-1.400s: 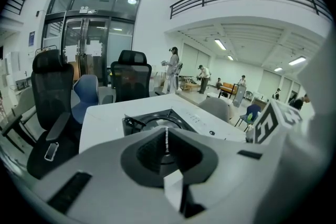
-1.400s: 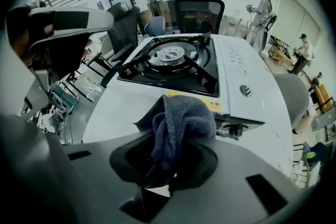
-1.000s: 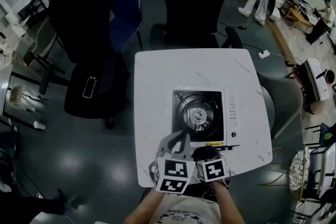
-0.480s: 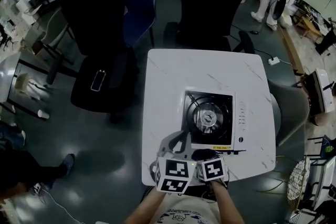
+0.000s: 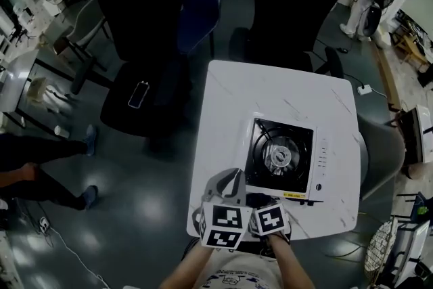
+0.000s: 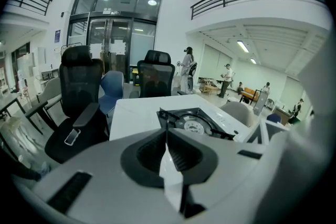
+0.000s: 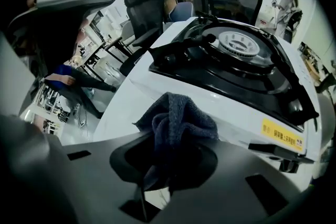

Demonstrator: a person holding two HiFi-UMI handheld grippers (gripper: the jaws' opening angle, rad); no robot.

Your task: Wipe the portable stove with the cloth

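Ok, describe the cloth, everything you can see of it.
The cloth is dark blue-grey with a looped, towel-like nap. It is bunched into a crumpled lump and clamped in the tongs of the right gripper, with its folds bulging out past them. It sits over the white table, just before the near side of the portable stove. Whether it touches either cannot be told.

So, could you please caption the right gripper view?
Right hand-held gripper shut on a dark cloth, facing the stove.
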